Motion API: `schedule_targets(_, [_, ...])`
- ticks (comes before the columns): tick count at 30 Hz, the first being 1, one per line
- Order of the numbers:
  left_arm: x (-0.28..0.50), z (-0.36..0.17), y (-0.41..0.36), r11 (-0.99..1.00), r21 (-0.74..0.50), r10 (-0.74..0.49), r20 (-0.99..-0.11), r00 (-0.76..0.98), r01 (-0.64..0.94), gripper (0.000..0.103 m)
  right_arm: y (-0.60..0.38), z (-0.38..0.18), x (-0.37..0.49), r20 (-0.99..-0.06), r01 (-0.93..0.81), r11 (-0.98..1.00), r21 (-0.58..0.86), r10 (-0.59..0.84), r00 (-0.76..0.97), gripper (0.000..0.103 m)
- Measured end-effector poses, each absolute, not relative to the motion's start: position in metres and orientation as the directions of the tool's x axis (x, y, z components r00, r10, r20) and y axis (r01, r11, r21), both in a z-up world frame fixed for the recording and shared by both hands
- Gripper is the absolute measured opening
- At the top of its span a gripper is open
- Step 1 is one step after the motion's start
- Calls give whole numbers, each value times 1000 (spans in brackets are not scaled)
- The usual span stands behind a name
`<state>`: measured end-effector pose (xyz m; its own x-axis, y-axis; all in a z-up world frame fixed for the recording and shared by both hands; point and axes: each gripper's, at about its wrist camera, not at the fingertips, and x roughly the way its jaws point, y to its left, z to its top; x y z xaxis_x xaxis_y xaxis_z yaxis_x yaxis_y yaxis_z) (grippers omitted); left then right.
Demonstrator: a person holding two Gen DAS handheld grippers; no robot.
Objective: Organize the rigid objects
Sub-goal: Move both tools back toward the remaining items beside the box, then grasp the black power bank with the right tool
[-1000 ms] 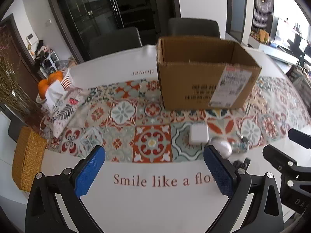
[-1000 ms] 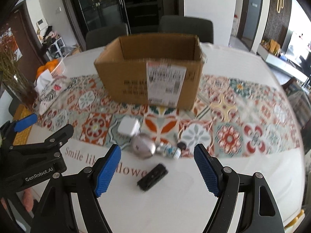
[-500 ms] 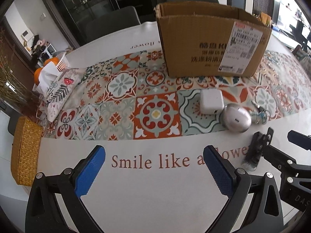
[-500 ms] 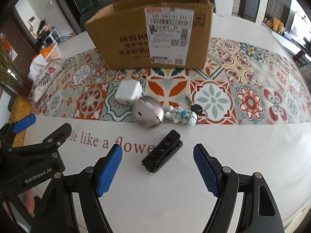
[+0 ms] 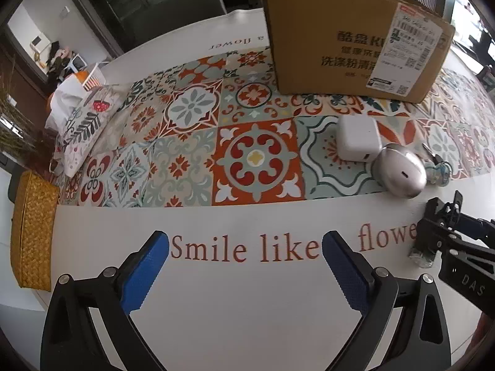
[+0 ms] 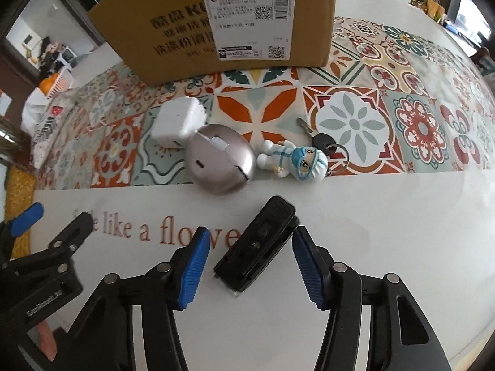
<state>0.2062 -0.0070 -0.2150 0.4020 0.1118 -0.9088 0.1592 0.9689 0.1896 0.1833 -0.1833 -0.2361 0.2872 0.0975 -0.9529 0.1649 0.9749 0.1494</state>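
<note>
A black clip-like mount (image 6: pixel 258 244) lies on the white table between the fingers of my open right gripper (image 6: pixel 250 262), which straddles it without touching. Behind it lie a silver egg-shaped case (image 6: pixel 221 162), a white charger block (image 6: pixel 178 122) and a small figurine keychain with a key (image 6: pixel 297 159). The cardboard box (image 6: pixel 222 18) stands beyond them. My left gripper (image 5: pixel 246 269) is open and empty over the printed words on the table. The left wrist view also shows the charger (image 5: pixel 357 137), the silver case (image 5: pixel 400 170) and the box (image 5: pixel 349 40).
A patterned runner (image 5: pixel 253 160) crosses the table. At the left are a printed tissue pouch (image 5: pixel 83 126), a woven yellow basket (image 5: pixel 31 232) and a small basket of oranges (image 6: pixel 54 83). Dark chairs stand behind the table.
Both grippers have dropped lower and moved forward toward the table. The right gripper's fingers now sit on either side of the black mount, with the gap narrower than before.
</note>
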Motion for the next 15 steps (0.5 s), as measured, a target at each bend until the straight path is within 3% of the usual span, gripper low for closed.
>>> schedule_targets(9, [209,-222,2,975,179,117,-918,378,134,98,-178,-249,193,-965,174,980,97,50,257,48])
schedule_targets(15, [206,-225,1,974,181,119,-922,367,138,98,-173,-251,195,-964,159,985,69,24,264,31])
